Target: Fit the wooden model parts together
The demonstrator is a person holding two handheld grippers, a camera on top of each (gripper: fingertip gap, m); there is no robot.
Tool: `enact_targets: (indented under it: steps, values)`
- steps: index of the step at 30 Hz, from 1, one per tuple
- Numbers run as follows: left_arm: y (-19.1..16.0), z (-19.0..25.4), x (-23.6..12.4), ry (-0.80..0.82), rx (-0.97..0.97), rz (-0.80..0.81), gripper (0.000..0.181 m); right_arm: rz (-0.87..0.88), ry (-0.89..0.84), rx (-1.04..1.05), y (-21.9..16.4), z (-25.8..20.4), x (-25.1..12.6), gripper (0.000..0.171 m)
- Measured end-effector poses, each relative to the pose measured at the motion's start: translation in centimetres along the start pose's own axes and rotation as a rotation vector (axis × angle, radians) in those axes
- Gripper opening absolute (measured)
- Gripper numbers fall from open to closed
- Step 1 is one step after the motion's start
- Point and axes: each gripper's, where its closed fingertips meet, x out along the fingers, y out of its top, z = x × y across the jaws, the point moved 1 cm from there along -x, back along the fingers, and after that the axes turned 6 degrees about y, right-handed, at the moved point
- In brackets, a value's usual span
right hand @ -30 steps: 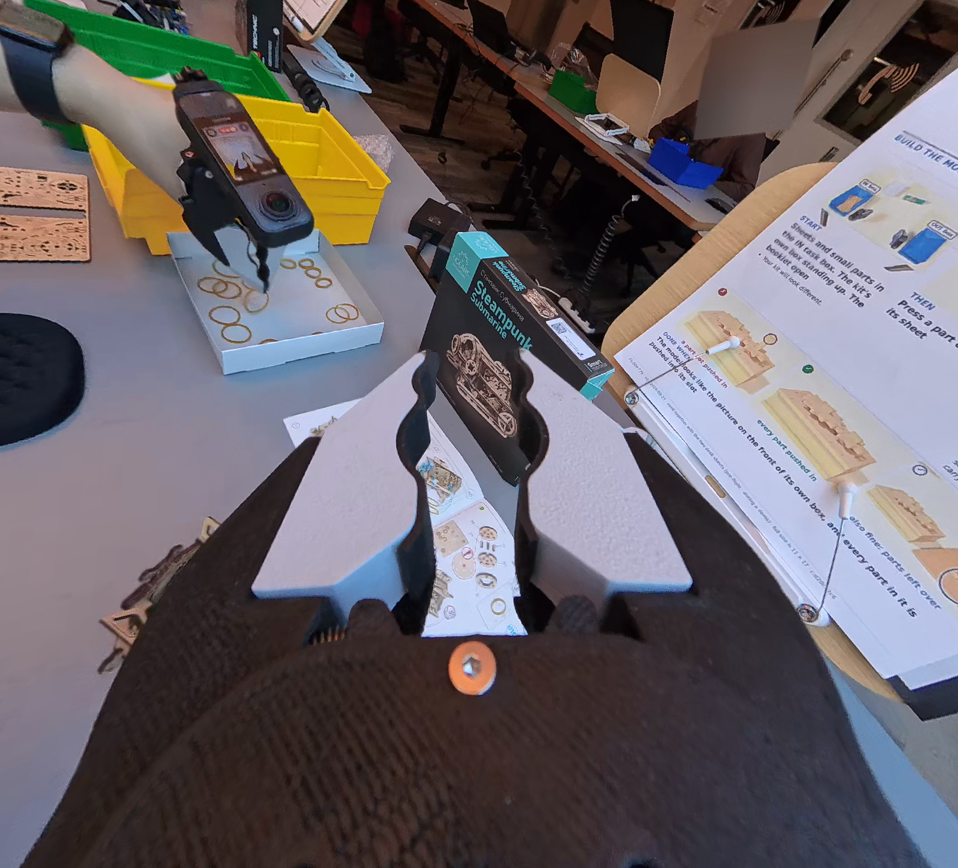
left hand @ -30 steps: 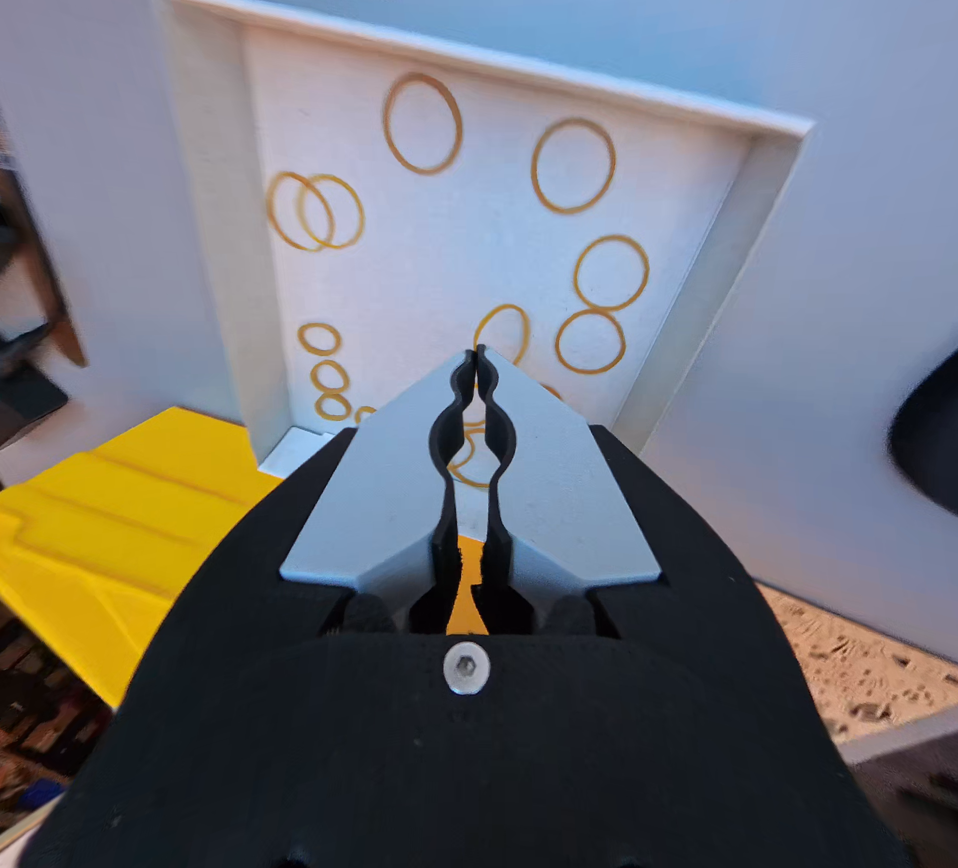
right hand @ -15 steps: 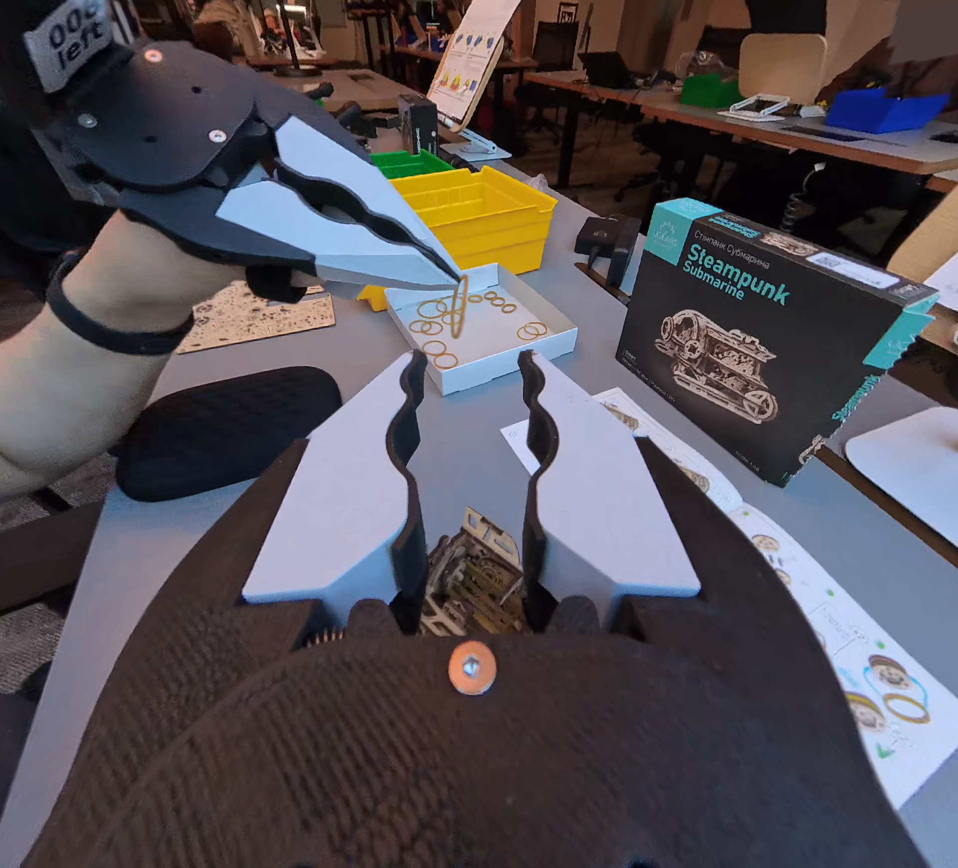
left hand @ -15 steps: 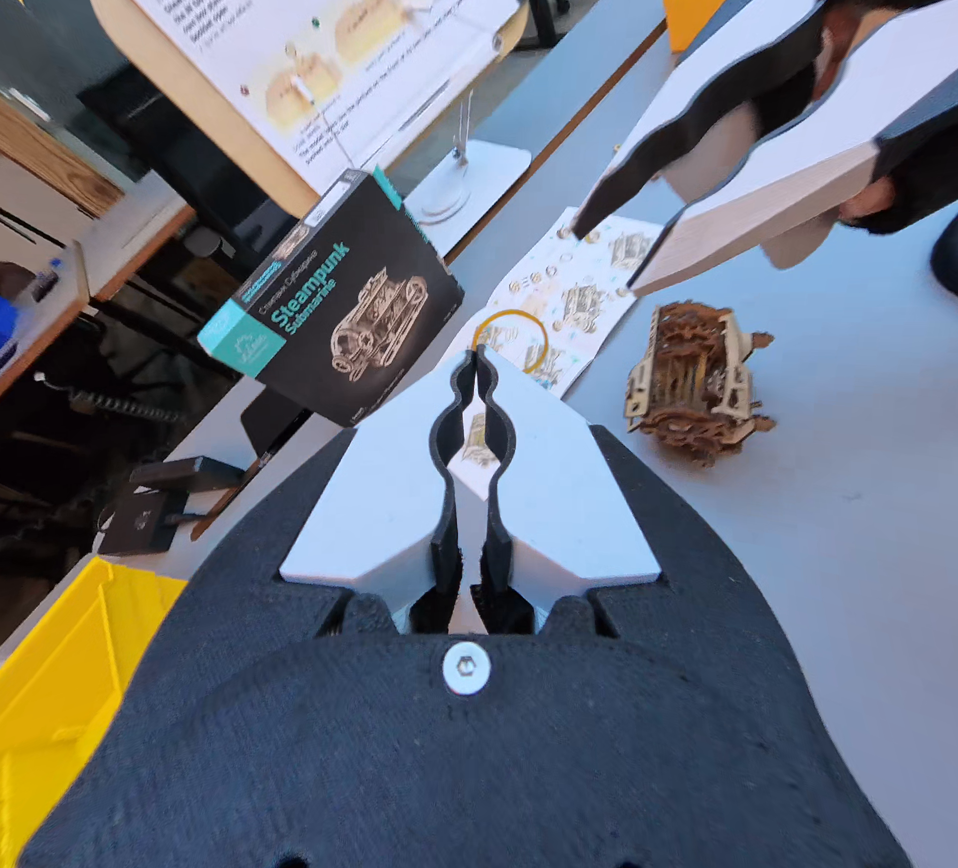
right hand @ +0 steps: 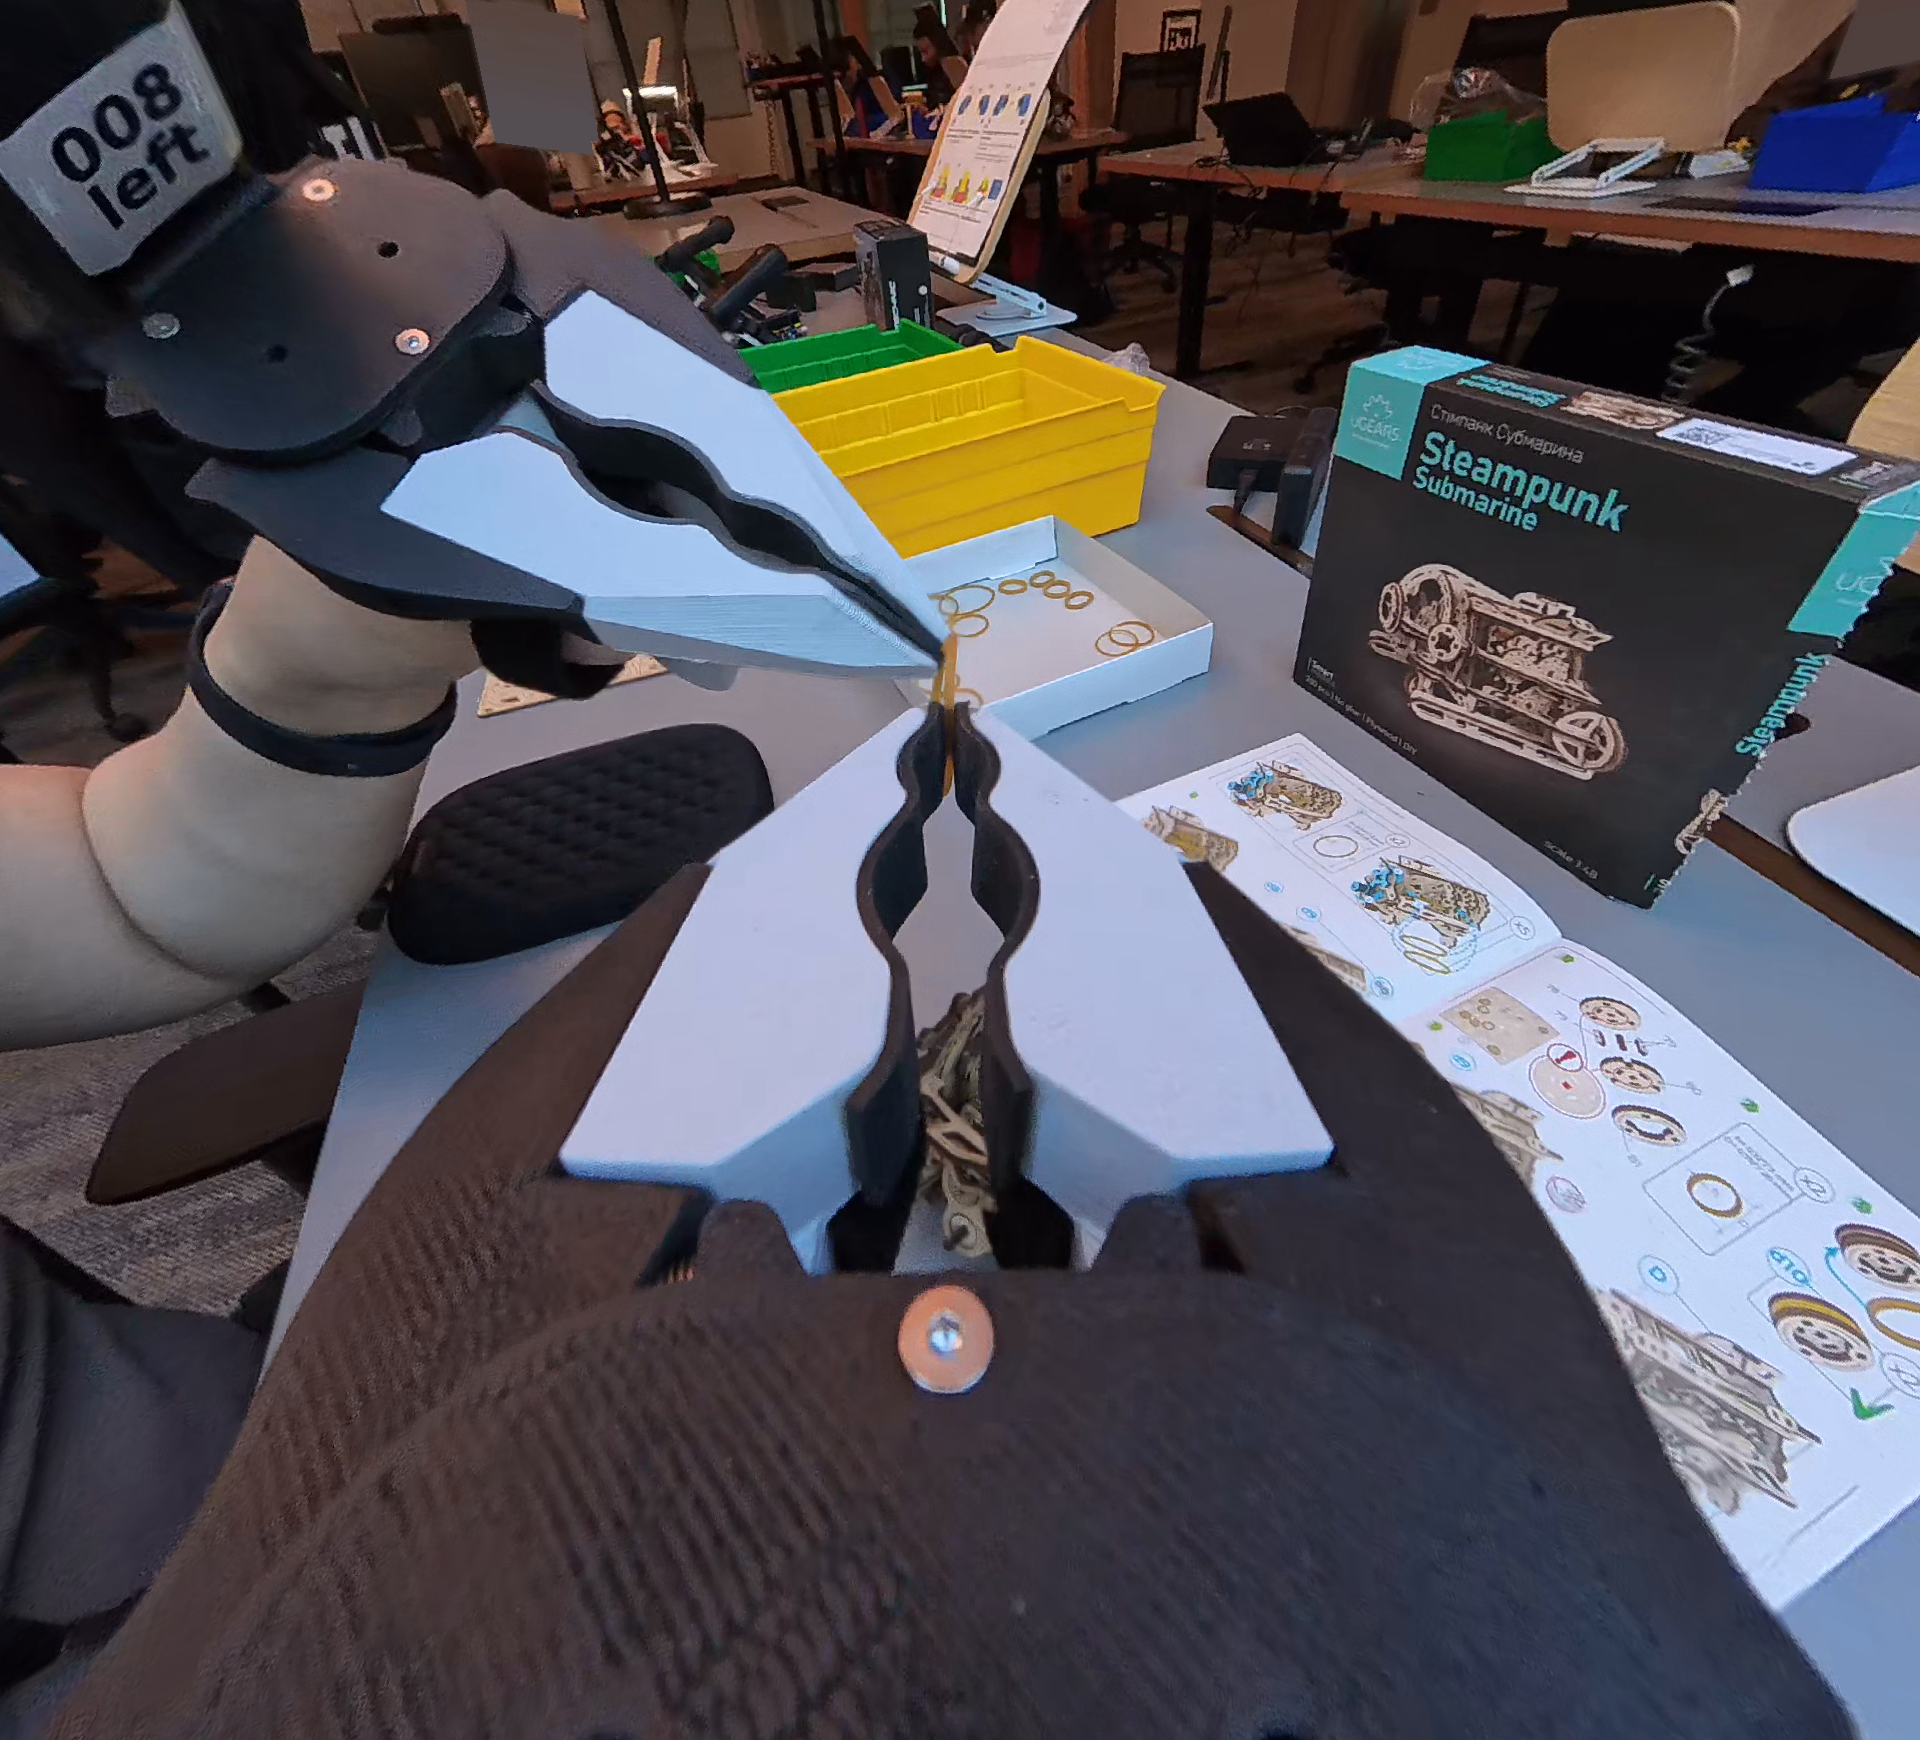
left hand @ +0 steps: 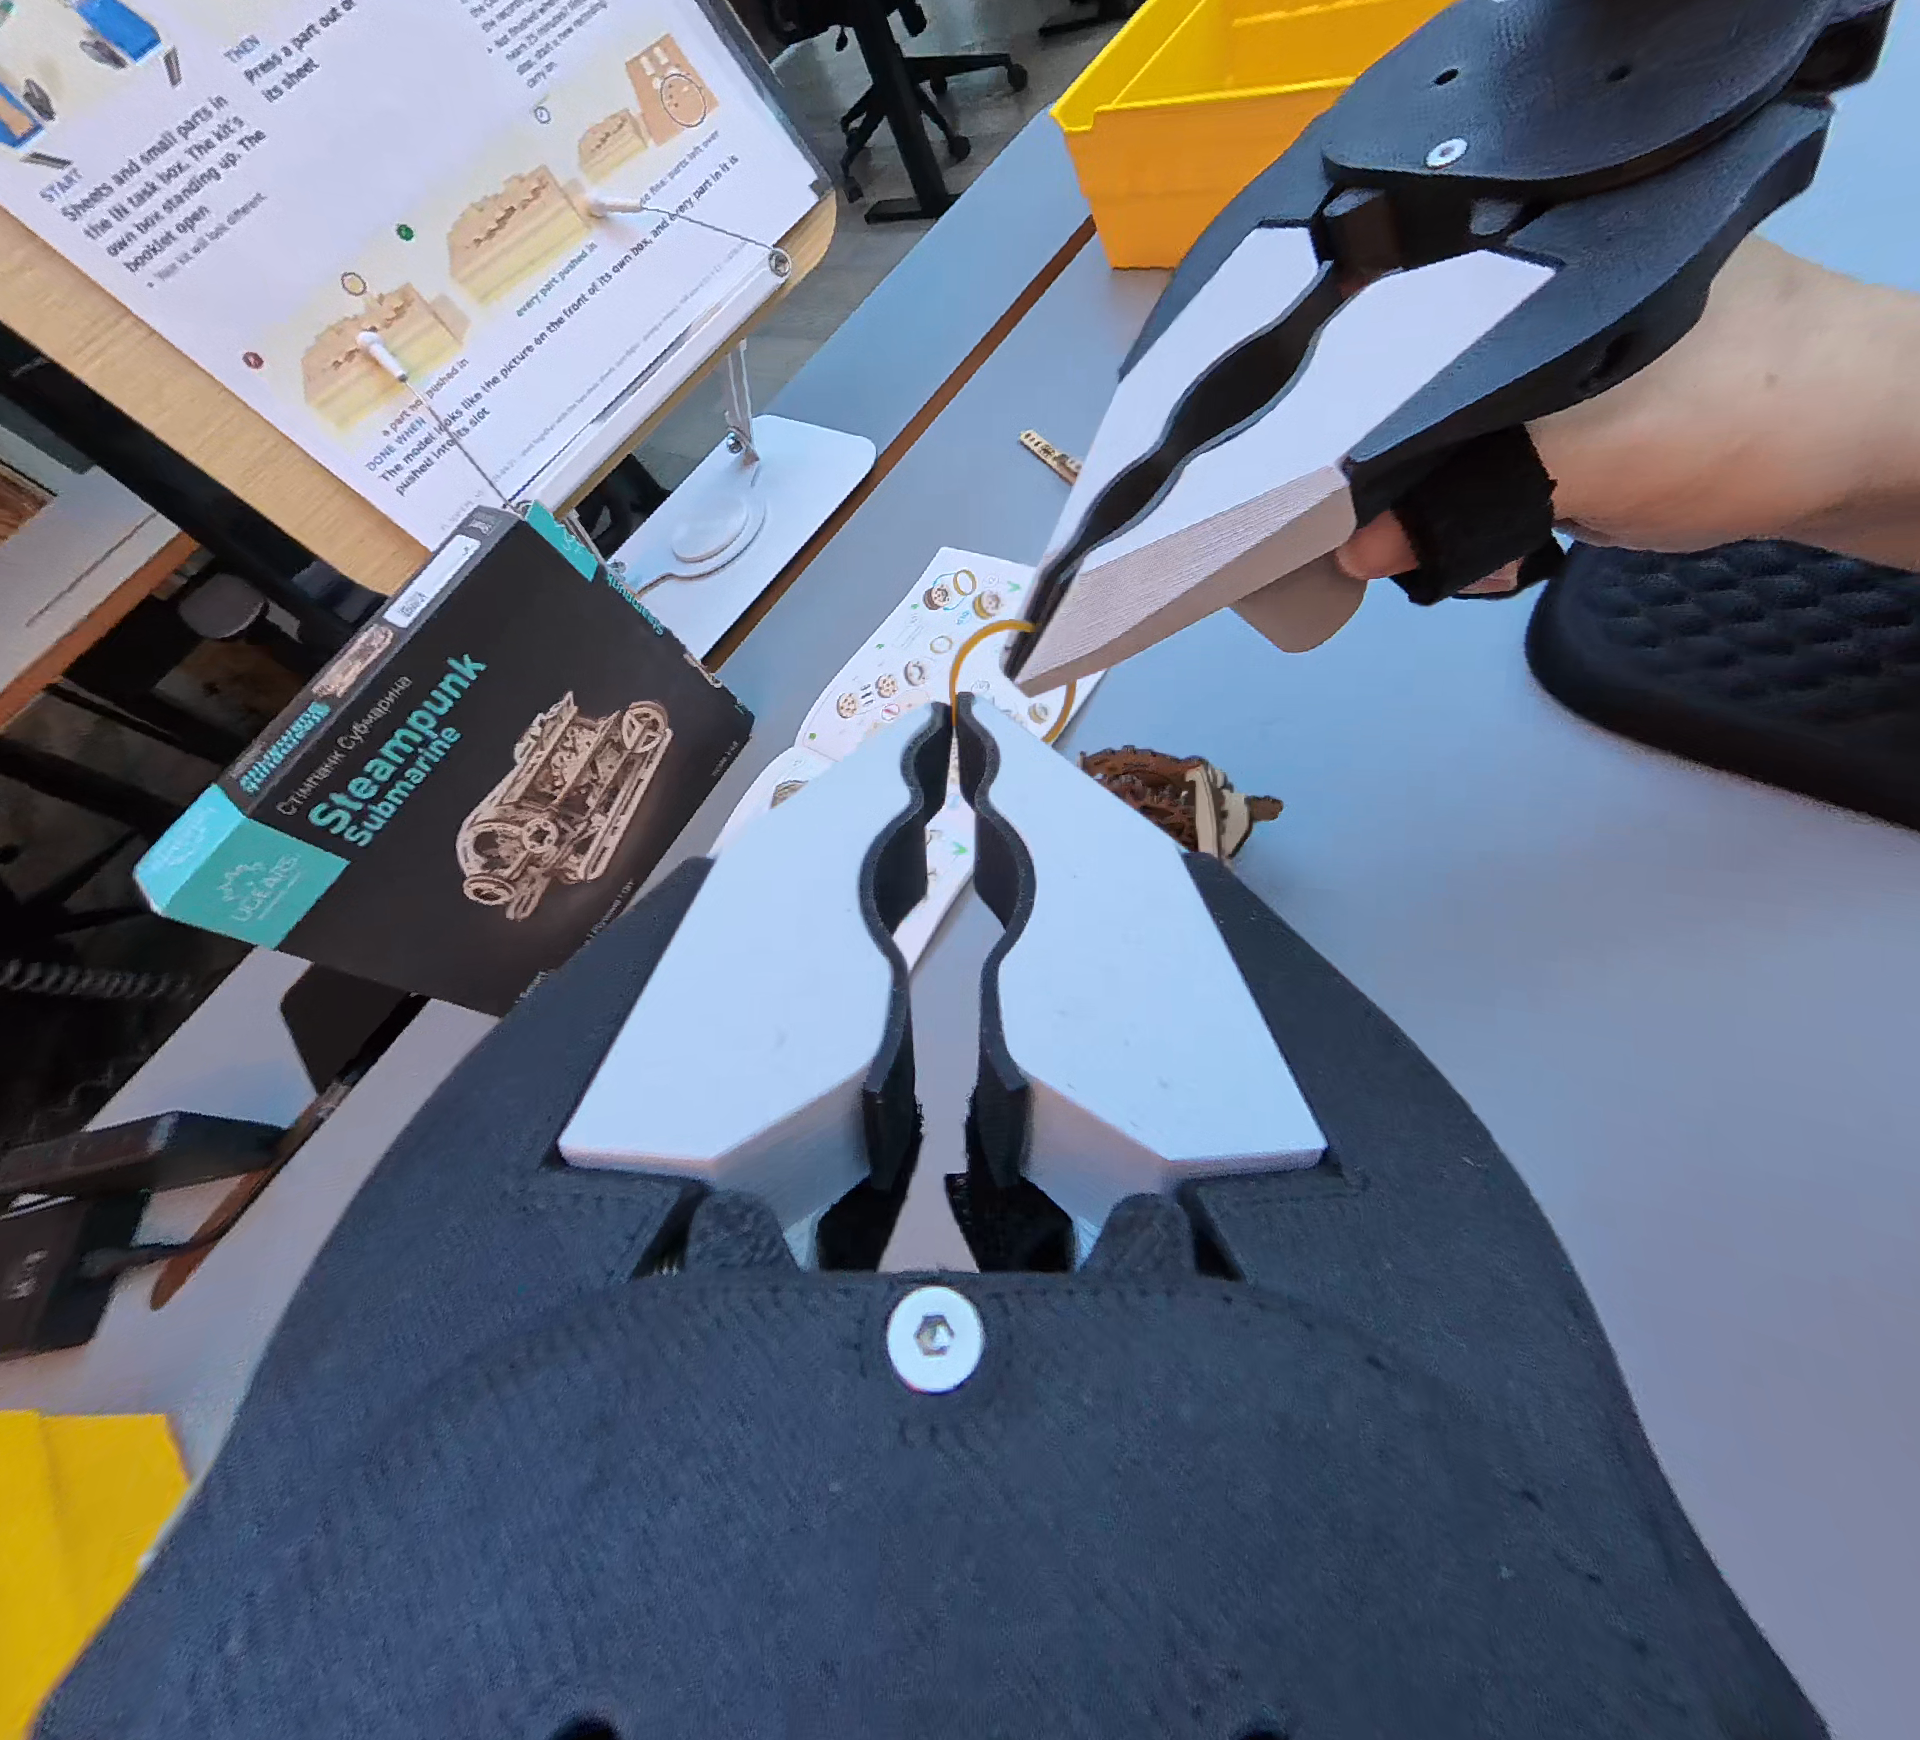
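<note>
Pinching rubber band (left hand: 985, 651) | both grippers | white tray (right hand: 1143, 651) right-view only

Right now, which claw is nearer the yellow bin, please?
Left: left claw hangs just before the yellow bin; right claw faces it from farther back, both pinching one rubber band.

Small brown wooden model (left hand: 1174, 802) sits on flat grey table (left hand: 1558, 1015), on edge of open white paper booklet (right hand: 1558, 1067). Black cardboard kit box (right hand: 1538, 610) stands behind booklet. Shallow white tray (right hand: 1101, 641) holds thin yellow rubber bands (right hand: 1049, 591). Yellow plastic bin (right hand: 987, 443) behind tray. Black padded mat (right hand: 582, 828) left of booklet.
</note>
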Motion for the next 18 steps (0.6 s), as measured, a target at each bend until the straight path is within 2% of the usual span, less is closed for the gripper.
enact_targets:
  steps: [1, 4, 7, 9, 11, 18]
  values:
    - [-0.2, -0.2, 0.1, -0.001, -0.032, 0.009, 0.005, -0.012, -0.003, -0.005, -0.2, 0.2, -0.2, 0.000]
    - [-2.4, -0.9, 0.1, 0.015, -0.163, 0.016, 0.060, -0.052, -0.013, -0.024, -0.9, 0.7, -1.4, 0.000]
    - [-5.9, 1.4, 0.3, -0.136, -0.355, 0.009, 0.082, -0.097, -0.061, -0.068, -2.7, 2.0, -3.1, 0.000]
    - [-7.5, 3.5, 1.3, -0.243, -0.446, 0.017, 0.102, -0.097, -0.060, -0.034, -4.0, 2.7, -3.8, 0.000]
    - [-8.8, 5.0, 2.7, -0.286, -0.460, -0.009, 0.109, -0.077, -0.024, 0.044, -5.0, 3.0, -3.9, 0.000]
    - [-10.2, 5.7, 5.3, -0.340, -0.361, -0.087, 0.106, -0.050, -0.031, 0.112, -5.7, 4.2, -5.0, 0.000]
